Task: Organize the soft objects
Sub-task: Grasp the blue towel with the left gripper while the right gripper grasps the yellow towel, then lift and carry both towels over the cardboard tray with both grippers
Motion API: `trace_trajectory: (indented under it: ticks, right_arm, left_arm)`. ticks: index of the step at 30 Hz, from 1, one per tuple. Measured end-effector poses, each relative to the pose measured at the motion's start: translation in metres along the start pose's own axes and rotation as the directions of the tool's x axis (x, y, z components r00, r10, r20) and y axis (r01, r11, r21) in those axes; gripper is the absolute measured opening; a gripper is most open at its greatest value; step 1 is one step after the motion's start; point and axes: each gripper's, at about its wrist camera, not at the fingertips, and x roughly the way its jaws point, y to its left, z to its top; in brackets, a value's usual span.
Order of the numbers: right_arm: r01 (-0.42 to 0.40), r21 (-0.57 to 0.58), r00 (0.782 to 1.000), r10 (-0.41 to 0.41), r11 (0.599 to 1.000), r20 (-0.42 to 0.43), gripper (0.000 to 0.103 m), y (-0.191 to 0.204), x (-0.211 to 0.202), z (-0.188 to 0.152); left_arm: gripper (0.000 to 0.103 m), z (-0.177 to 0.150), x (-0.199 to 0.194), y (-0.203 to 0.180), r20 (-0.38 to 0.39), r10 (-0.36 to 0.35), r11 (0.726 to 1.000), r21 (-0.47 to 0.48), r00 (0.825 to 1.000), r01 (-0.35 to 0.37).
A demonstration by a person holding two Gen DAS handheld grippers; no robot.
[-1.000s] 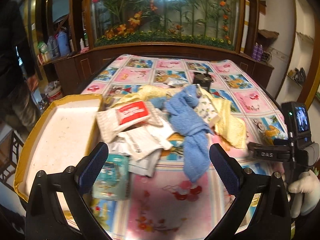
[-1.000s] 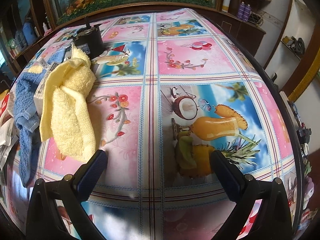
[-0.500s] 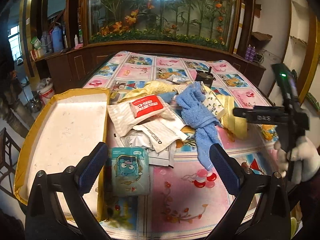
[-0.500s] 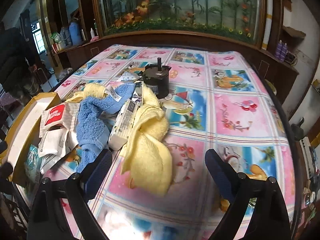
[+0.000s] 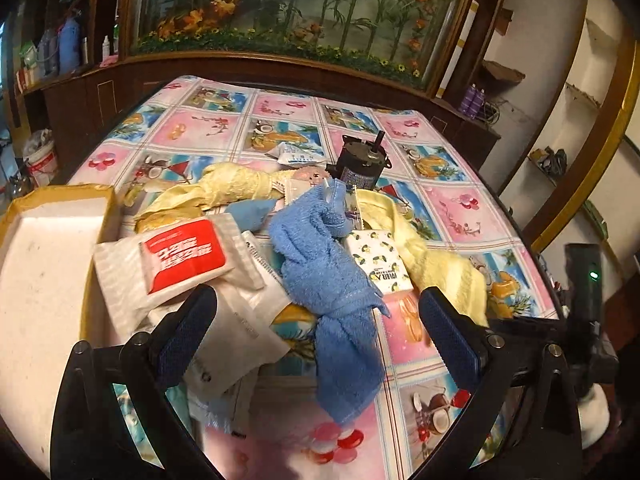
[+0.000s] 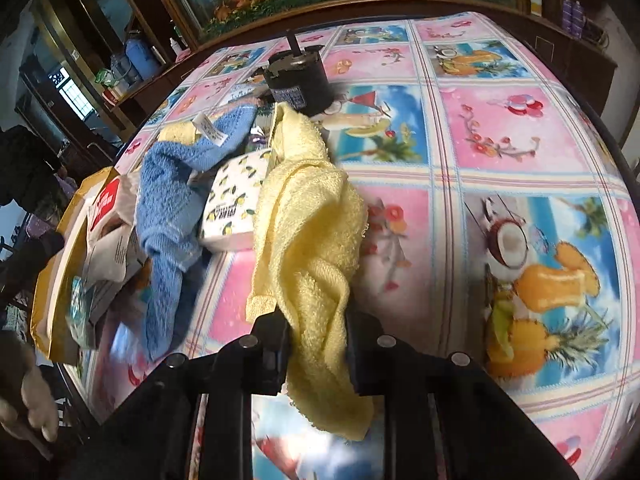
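Observation:
A pile of soft things lies on the patterned table. A blue towel (image 5: 336,280) lies in the middle, and also shows in the right wrist view (image 6: 168,184). A yellow towel (image 6: 308,232) lies to its right, also in the left wrist view (image 5: 444,264). My right gripper (image 6: 316,344) is shut on the near end of the yellow towel. My left gripper (image 5: 316,336) is open and empty, just in front of the blue towel and the white pouches (image 5: 236,320). A lemon-print tissue pack (image 5: 378,260) lies between the towels.
A yellow-rimmed white tray (image 5: 44,280) stands at the left. A red-labelled pouch (image 5: 180,256) leans on its edge. A black motor (image 6: 298,76) stands behind the pile. Another yellow cloth (image 5: 224,188) lies at the back. The table edge runs along the right.
My right gripper moved in to the yellow towel and shut on its near end. My left gripper moved closer to the pile and stayed open.

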Motion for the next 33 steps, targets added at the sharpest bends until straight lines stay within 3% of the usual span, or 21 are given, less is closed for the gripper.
trace_trajectory:
  ticks: [6, 8, 11, 15, 20, 24, 30, 33]
  right_arm:
    - [-0.021, 0.002, 1.000, 0.021, 1.000, -0.013, 0.026, -0.015, -0.012, -0.015]
    - [0.007, -0.002, 1.000, -0.007, 1.000, 0.005, 0.036, -0.014, -0.015, -0.012]
    - [0.027, -0.009, 0.999, -0.026, 1.000, 0.045, 0.046, -0.011, -0.019, -0.003]
    - [0.059, -0.011, 0.996, -0.058, 0.998, 0.074, 0.048, -0.005, -0.022, 0.007]
    - [0.096, 0.004, 0.988, -0.096, 0.995, 0.120, 0.058, -0.007, -0.027, 0.018]
    - [0.123, -0.012, 0.983, -0.120, 0.992, 0.139, 0.058, -0.004, -0.021, 0.028]
    - [0.146, -0.100, 0.984, -0.133, 0.984, 0.120, 0.065, 0.014, 0.009, 0.042]
    - [0.097, -0.116, 0.994, -0.090, 0.989, 0.063, 0.064, 0.019, 0.023, 0.042]
  left_arm:
    - [0.102, 0.012, 0.054, -0.010, -0.057, 0.075, 0.996, 0.049, 0.996, -0.072]
    - [0.094, 0.012, 0.064, -0.007, -0.083, 0.078, 0.996, 0.039, 0.993, -0.075]
    - [0.064, 0.008, 0.076, -0.002, -0.139, 0.030, 0.999, 0.014, 0.990, -0.029]
    - [0.048, 0.004, 0.071, -0.007, -0.118, 0.025, 0.999, 0.038, 0.993, -0.021]
    - [0.046, 0.004, 0.050, -0.006, -0.084, -0.018, 1.000, 0.023, 0.996, 0.020]
    - [0.046, 0.001, 0.024, 0.001, -0.053, -0.071, 0.997, -0.017, 0.996, 0.070]
    - [0.046, -0.010, -0.008, 0.009, -0.024, -0.110, 0.993, -0.048, 0.994, 0.108]
    - [0.046, -0.014, -0.024, 0.014, -0.006, -0.123, 0.990, -0.064, 0.992, 0.122]
